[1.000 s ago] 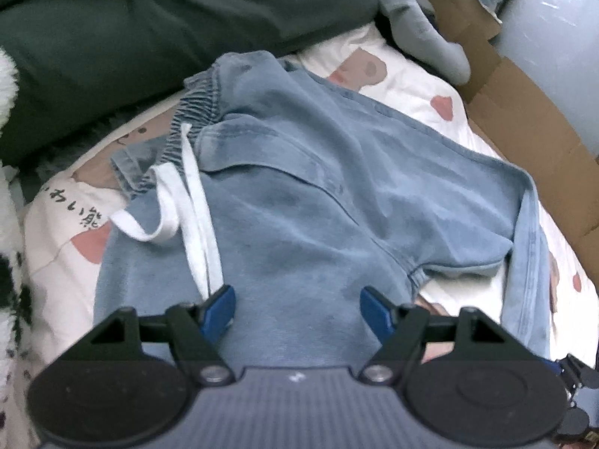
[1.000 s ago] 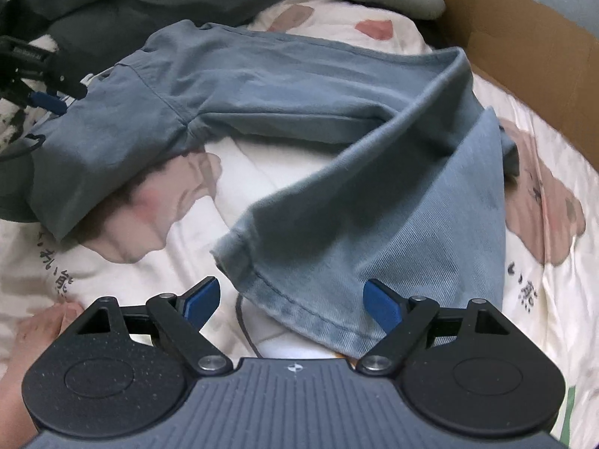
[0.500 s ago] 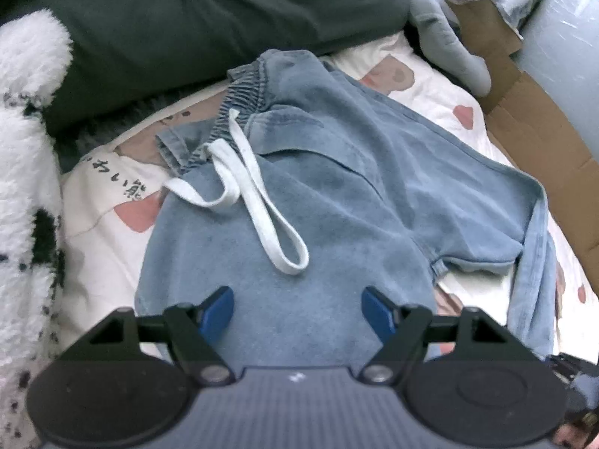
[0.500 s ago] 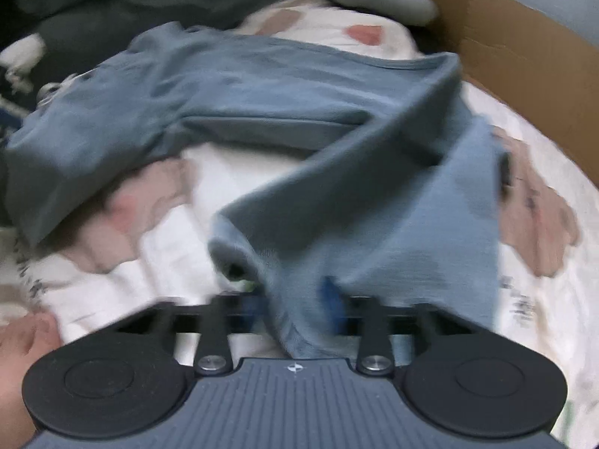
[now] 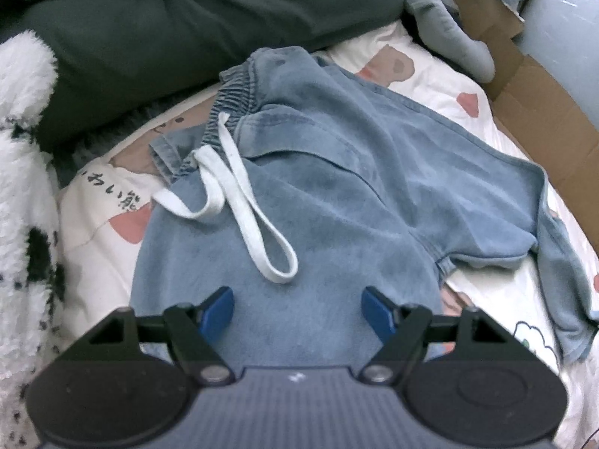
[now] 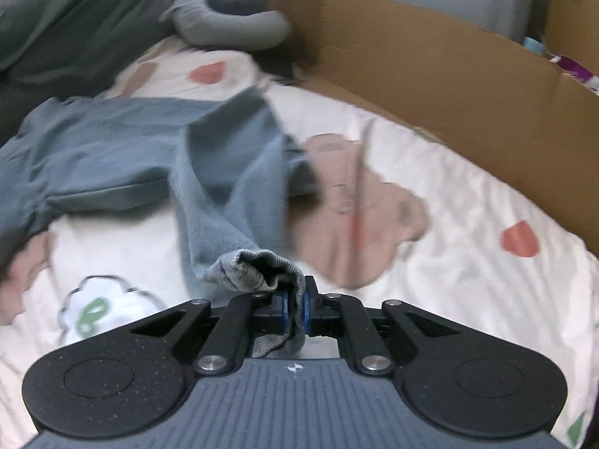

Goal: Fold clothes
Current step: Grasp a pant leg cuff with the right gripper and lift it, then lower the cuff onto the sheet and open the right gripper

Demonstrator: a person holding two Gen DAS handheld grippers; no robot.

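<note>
Right wrist view: the right gripper [image 6: 295, 308] has its two blue pads pressed together on the hem of one trouser leg [image 6: 258, 267], with a fold of denim pinched between them and a bunched loop of the hem standing up just ahead of the fingers. From that pinch the leg runs away, twisted and slightly lifted, to the rest of the jeans [image 6: 108, 149], which lie spread on the printed bedsheet [image 6: 468, 202]. The picture is blurred with motion. Beyond the sheet on the right stands a cardboard wall [image 6: 430, 60], and at the far end a grey stuffed toy [image 6: 228, 22] rests against a dark green blanket [image 6: 67, 18].

Left wrist view: the left gripper [image 5: 297, 308] hangs with its blue pads wide apart and nothing between them, just above the upper part of the jeans [image 5: 337, 194]. The elastic waistband [image 5: 232, 97] lies at the far end, near the dark blanket [image 5: 187, 15], and the white drawstring [image 5: 243, 202] loops loosely across the denim toward the gripper. The far leg stretches off to the right and bends down along the sheet's edge. A fluffy white and black throw [image 5: 26, 172] fills the left side, and cardboard [image 5: 539, 112] borders the right.
</note>
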